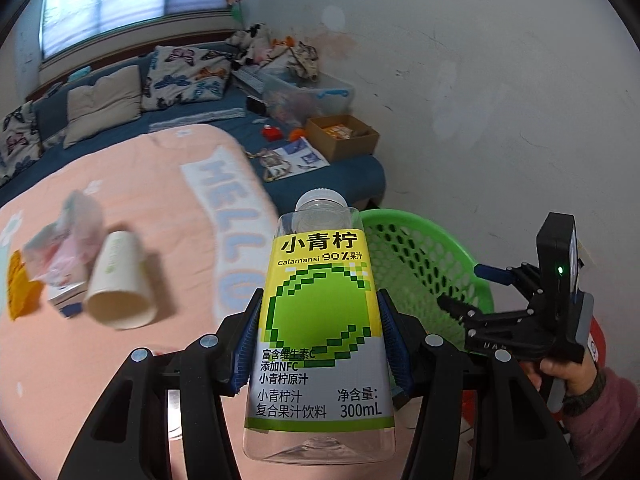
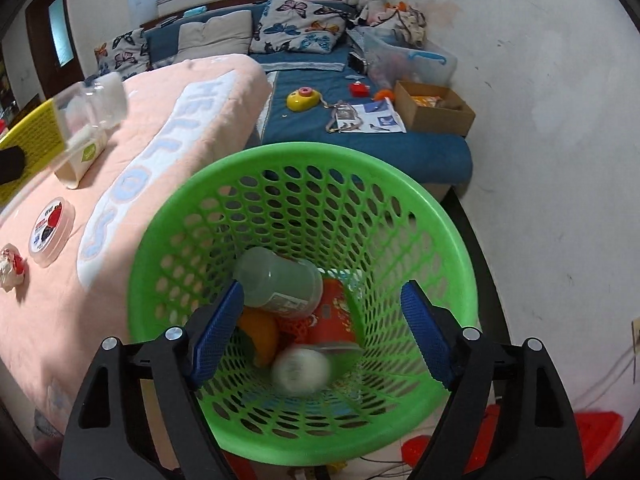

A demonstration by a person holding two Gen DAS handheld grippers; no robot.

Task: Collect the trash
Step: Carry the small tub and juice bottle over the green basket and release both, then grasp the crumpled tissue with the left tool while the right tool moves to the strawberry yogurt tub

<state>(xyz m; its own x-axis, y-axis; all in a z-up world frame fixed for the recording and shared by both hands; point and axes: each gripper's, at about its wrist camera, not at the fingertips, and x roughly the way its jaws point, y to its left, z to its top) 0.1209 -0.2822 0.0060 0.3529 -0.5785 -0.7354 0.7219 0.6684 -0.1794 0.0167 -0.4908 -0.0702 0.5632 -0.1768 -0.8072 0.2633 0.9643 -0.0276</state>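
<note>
Covering the bed is a pink blanket. Left hand-held gripper squeezes a see-through juice bottle; right hand-held gripper gapes wide above the green basket.

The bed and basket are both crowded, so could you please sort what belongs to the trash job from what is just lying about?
Job:
- bottle, held by left gripper
- basket, right gripper open over it
- paper cup
- wrappers
- round tub

Lying about:
- pillows
- cardboard box
- yellow toy
- booklet
</note>
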